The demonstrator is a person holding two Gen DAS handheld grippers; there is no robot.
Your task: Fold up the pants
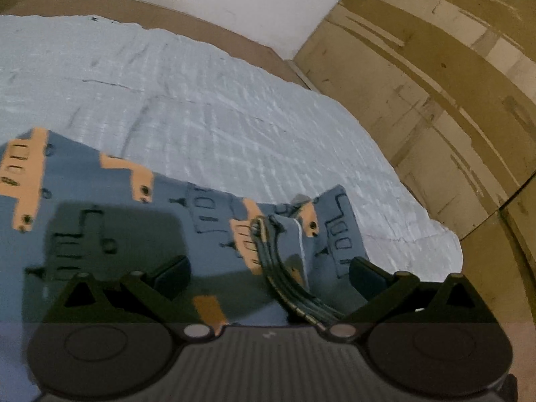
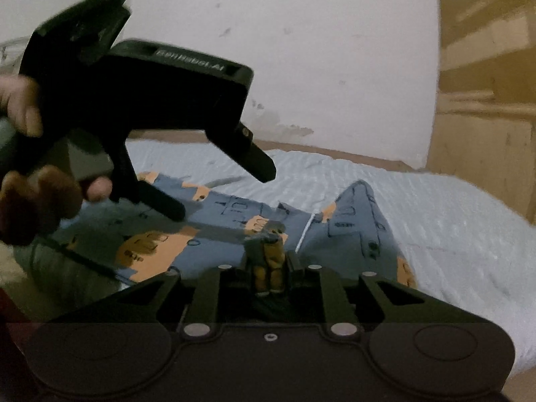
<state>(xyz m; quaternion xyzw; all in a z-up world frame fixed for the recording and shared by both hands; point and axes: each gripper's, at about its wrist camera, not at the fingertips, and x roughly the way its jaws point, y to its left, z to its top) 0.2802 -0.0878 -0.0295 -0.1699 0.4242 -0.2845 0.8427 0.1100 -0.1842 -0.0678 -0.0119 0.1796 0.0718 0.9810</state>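
Right tongs [image 2: 270,269]: closed down on a bunched fold of the pants, with the gathered fabric pinched between the two fingers and standing up out of the grip.
Left tongs [image 1: 269,273]: spread wide, nothing between the fingers; a dark ribbed strip of the pants [image 1: 291,288] runs up through the gap without being pinched.
Left tongs, seen from the right wrist view [image 2: 224,184]: held above the pants, both fingers angled downward and well apart from each other; the lower finger is near the fabric, contact cannot be confirmed.
Hand on left tongs [image 2: 37,187]: wrapped around the handle at the left edge of the right wrist view.
Pants [image 2: 234,227]: blue-grey with orange and dark printed shapes, lying partly flat and partly bunched on the bed; one section rises to a peak to the right of the pinched fold.
Pants, left wrist view [image 1: 100,221]: spread across the lower left, with the shadow of the left tongs falling on them.
Bed [image 1: 217,107]: covered in a pale blue textured sheet, carries the pants.
Wall [image 2: 301,50]: white and stained, behind the bed.
Wooden panel [image 1: 435,83]: tan, to the right of the bed.
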